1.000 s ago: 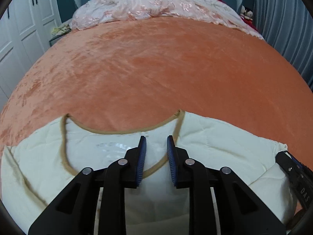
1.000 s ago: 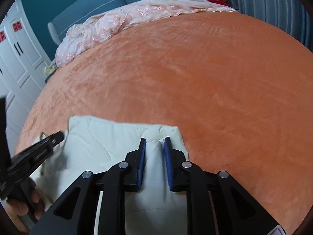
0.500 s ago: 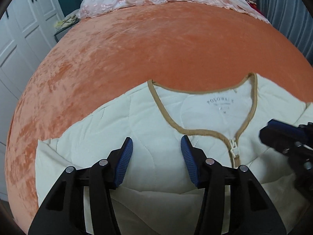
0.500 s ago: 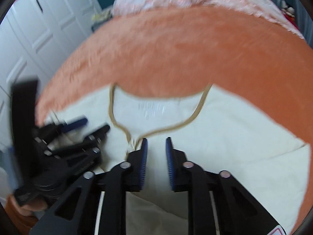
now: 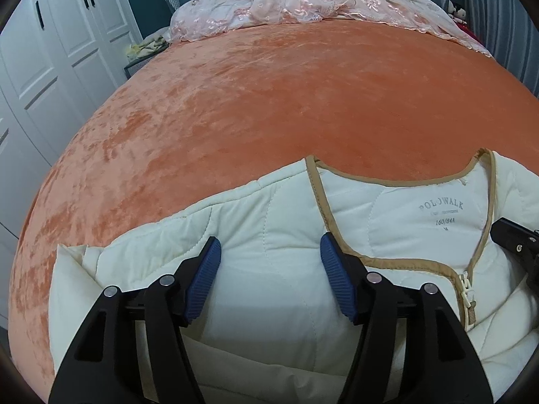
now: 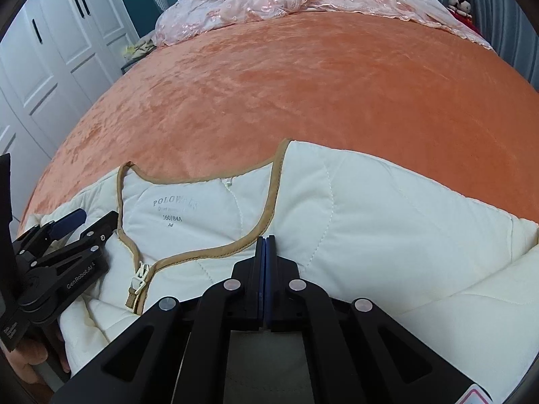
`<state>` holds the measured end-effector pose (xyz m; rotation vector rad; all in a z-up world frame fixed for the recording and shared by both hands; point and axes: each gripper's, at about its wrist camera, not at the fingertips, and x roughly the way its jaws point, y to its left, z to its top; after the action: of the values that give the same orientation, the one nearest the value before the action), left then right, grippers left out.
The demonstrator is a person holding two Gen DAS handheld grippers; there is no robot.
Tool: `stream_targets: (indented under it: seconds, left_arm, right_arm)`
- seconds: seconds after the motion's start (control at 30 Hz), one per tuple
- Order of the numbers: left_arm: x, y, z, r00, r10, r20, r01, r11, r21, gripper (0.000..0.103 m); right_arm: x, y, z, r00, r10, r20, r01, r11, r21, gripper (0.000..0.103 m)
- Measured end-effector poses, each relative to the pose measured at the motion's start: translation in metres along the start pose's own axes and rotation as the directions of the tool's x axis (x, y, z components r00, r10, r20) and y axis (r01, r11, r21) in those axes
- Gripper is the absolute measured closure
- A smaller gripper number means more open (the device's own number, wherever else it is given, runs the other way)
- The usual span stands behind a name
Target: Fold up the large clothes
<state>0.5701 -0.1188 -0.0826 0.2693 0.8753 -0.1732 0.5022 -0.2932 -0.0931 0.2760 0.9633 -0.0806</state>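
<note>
A cream quilted jacket [image 5: 269,235] with tan collar trim and a front zipper lies front up on the orange bed cover near its front edge; it also shows in the right wrist view [image 6: 387,202]. My left gripper [image 5: 270,274] is open and empty, its blue pads hovering over the jacket's left shoulder. My right gripper [image 6: 265,252] is shut with nothing visible between its pads, its tips over the jacket just right of the collar trim [image 6: 215,250]. The left gripper [image 6: 81,225] also appears at the left of the right wrist view.
The orange velvet bed cover [image 5: 303,94] stretches away beyond the jacket. A pink lace cloth [image 5: 303,3] lies bunched at the head of the bed. White wardrobe doors [image 5: 50,50] stand to the left and a grey curtain [image 5: 502,17] to the right.
Both grippers shifted over the jacket: the left moved to the left shoulder and opened wider, and the right moved from the sleeve edge to the collar and shut fully.
</note>
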Motion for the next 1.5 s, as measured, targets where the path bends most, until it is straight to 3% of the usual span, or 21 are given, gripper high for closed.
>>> stream_targets:
  seconds: [0.37, 1.03, 1.2, 1.3, 1.33, 1.4, 1.5]
  left_arm:
    - [0.001, -0.001, -0.007, 0.998, 0.021, 0.063, -0.02, 1.0, -0.02, 0.039]
    - [0.002, -0.003, -0.011, 0.994, 0.046, 0.095, -0.044, 0.999, -0.023, 0.037]
    - [0.0, -0.004, -0.007, 0.993, 0.094, 0.07, -0.093, 0.995, -0.019, 0.028]
    - [-0.016, 0.004, -0.004, 0.991, 0.129, 0.025, -0.128, 0.991, -0.036, 0.021]
    - [-0.027, 0.011, -0.006, 0.993, 0.12, 0.019, -0.118, 0.991, -0.066, 0.021]
    - [-0.057, 0.03, -0.019, 0.997, 0.066, 0.031, -0.061, 0.99, -0.131, 0.021]
    - [-0.097, 0.052, -0.049, 0.999, -0.011, 0.053, 0.019, 0.989, -0.149, 0.02]
  right_arm:
    - [0.003, 0.005, -0.003, 0.997, -0.031, 0.065, 0.033, 0.999, -0.024, 0.103]
    - [0.008, 0.007, -0.005, 0.993, -0.033, 0.11, 0.036, 0.999, -0.02, 0.103]
    - [0.007, 0.007, -0.002, 0.994, -0.039, 0.104, 0.041, 0.999, -0.018, 0.103]
    - [-0.017, 0.0, -0.001, 0.99, -0.066, 0.128, 0.063, 0.998, 0.025, 0.103]
    - [-0.036, -0.005, -0.004, 0.979, -0.108, 0.17, 0.099, 0.993, 0.062, 0.094]
    - [-0.076, -0.02, -0.016, 0.965, -0.125, 0.232, 0.096, 0.986, 0.135, 0.083]
    - [-0.115, -0.037, -0.046, 0.976, -0.084, 0.2, 0.058, 0.99, 0.13, 0.083]
